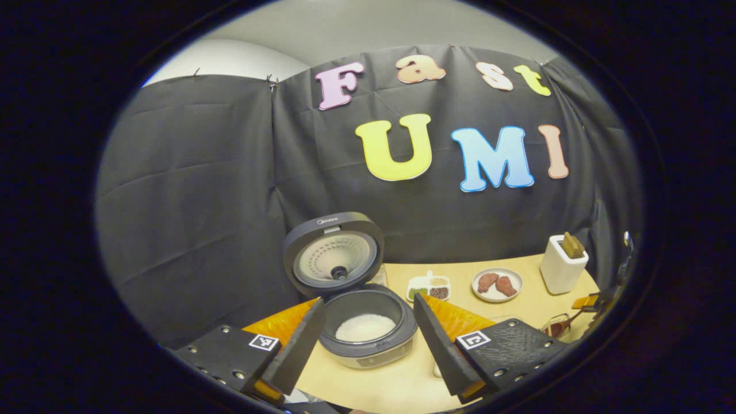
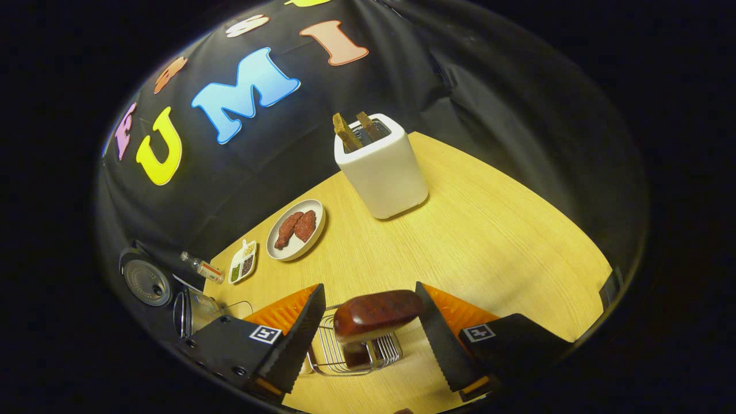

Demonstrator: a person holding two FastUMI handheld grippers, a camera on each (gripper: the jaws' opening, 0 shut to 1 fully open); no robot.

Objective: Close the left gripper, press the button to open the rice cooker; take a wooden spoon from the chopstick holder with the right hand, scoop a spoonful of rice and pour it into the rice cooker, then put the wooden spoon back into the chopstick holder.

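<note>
We see one table (image 2: 489, 241), one cooker (image 1: 368, 330), one toaster (image 2: 382, 167) with two slices, one plate (image 2: 297, 229) with two pieces of meat, one sectioned dish (image 2: 242, 262) and one small bottle (image 2: 201, 267).

In the left gripper view, the left tongs (image 1: 368, 345) gape wide, holding nothing; the cooker stands just ahead between the fingers, lid up, rice (image 1: 365, 328) inside.

The right gripper view brings in the wire holder (image 2: 351, 353) below the right tongs (image 2: 368, 333), which are also wide open. The spoon (image 2: 376, 313) stands in it between the fingers, touching neither, its end hiding part of the wires.
</note>
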